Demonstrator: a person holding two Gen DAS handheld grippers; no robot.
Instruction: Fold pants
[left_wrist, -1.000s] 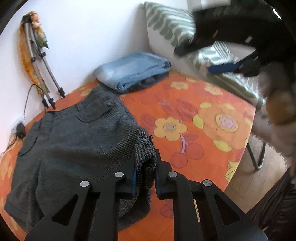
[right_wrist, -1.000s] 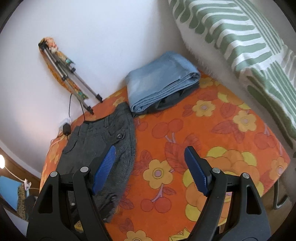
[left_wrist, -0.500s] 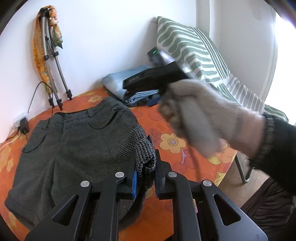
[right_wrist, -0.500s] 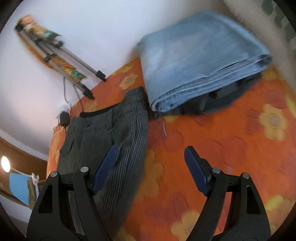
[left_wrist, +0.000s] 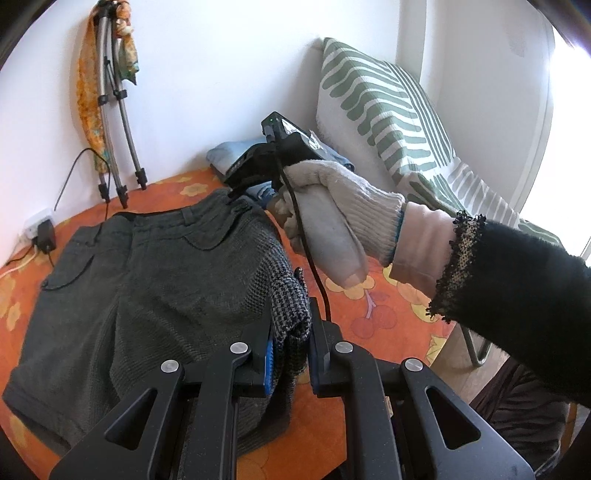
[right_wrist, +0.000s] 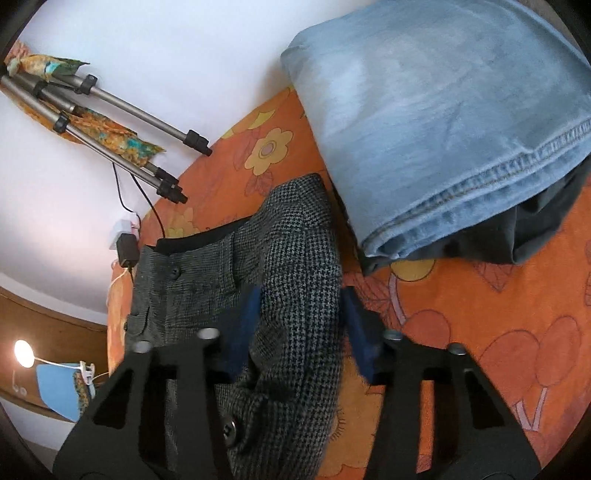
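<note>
Grey houndstooth shorts lie spread on the orange flowered cover, waistband toward the wall. My left gripper is shut on a bunched fold of the shorts at the near right edge. My right gripper is open, its blue pads on either side of the raised waistband corner of the shorts. In the left wrist view it shows as a black tool in a gloved hand over the shorts' far right corner.
Folded light-blue jeans lie on dark cloth just beyond the shorts. A tripod with an orange scarf leans on the wall. A charger and cable sit at the left. A green striped pillow stands at the right.
My right gripper has come down from above the bed to the shorts' waistband corner, and its pads now straddle the fabric. My left gripper has kept its hold on the fold.
</note>
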